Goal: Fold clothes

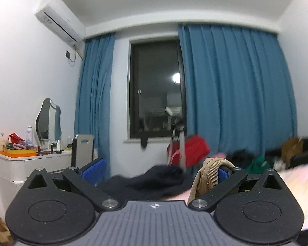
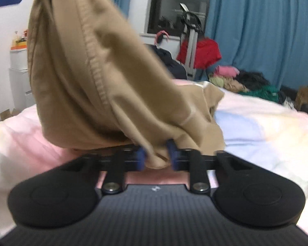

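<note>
Right wrist view: soft, limp tan garment [image 2: 88,78] is pinched at its edge by the closed right gripper [image 2: 156,156], while the wide-open left gripper [image 1: 160,172] merely has ribbed hem draped over one finger.

We saw a bedroom at night. Long blue curtains [image 1: 232,86] hung on both sides of a dark window with a black frame [image 1: 156,90]. A white air conditioner unit [image 1: 59,17] was fixed high on the white wall at the left. Below it, a white cabinet [image 1: 28,166] carried a curved mirror [image 1: 48,120], bottles and an orange tray [image 1: 16,153], all crowded together. A grey metal stand [image 2: 190,39] stood upright beneath the window. The bed wore a pastel bedsheet in pink, blue and pale yellow [image 2: 256,127]. A brown cardboard box [image 2: 307,95] sat at the far right, near the curtains.
</note>
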`<state>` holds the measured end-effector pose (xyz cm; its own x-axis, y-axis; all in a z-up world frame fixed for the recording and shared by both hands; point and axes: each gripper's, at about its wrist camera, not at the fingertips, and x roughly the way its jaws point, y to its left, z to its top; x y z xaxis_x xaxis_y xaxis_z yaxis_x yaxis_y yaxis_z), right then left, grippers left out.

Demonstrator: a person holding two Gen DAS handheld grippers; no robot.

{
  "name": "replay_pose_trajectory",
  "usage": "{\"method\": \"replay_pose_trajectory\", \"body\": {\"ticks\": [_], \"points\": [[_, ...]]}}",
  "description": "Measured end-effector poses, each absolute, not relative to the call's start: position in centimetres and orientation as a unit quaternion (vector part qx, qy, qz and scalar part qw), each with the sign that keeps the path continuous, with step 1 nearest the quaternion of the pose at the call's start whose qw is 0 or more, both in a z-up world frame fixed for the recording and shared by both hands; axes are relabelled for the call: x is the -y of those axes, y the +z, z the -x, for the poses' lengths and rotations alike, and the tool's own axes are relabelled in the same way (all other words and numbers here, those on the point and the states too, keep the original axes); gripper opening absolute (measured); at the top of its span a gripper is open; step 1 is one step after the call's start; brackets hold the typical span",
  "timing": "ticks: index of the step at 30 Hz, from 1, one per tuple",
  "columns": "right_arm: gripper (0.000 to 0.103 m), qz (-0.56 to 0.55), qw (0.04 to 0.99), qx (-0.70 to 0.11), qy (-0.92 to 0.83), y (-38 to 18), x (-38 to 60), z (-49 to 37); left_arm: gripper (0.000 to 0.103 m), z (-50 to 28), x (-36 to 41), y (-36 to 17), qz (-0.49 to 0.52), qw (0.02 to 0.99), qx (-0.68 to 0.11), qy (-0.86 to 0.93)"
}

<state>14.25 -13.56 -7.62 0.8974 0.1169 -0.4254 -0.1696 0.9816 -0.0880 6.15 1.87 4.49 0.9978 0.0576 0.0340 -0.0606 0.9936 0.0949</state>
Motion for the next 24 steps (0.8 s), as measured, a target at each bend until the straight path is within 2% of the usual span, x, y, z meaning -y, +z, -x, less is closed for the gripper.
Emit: {"method": "replay_pose_trajectory", "body": {"ticks": [2, 8, 16, 18, 20, 21, 22, 24], "points": [[0.01, 0.042, 0.976, -0.208, 0.053, -6.6, 15.3, -13.8, 0.103, -7.9, -1.8, 4.0, -0.057, 0.998, -0.018, 0.034], [0.01, -0.046, 0.98, -0.189, -0.03, -4.2, 22.1, -12.7, 0.103, -9.8, -1.7, 2.2, -0.039, 0.993, -0.104, -0.033], [0.015, -0.119, 0.95, -0.284, -0.051, -6.9, 26.1, -13.9, 0.102, -9.9, 0.3, -0.8, -0.046, 0.984, -0.15, -0.089], [0.028, -0.108, 0.944, -0.311, -0.033, -7.1, 25.9, -13.6, 0.102, -10.1, 0.4, -1.3, -0.045, 0.983, -0.153, -0.091], [0.073, -0.093, 0.945, -0.314, -0.016, -6.9, 25.1, -12.7, 0.102, -10.4, 0.7, -1.6, -0.045, 0.983, -0.152, -0.09], [0.082, -0.087, 0.946, -0.311, -0.006, -6.7, 24.6, -12.2, 0.102, -10.9, 1.0, -1.3, -0.047, 0.983, -0.151, -0.089], [0.087, -0.086, 0.949, -0.303, 0.009, -6.4, 24.1, -11.4, 0.102, -11.4, 1.4, -0.8, -0.048, 0.984, -0.149, -0.089], [0.087, -0.079, 0.953, -0.29, 0.038, -5.9, 23.0, -10.4, 0.102, -11.5, 2.2, 0.0, -0.051, 0.984, -0.146, -0.09]]}}
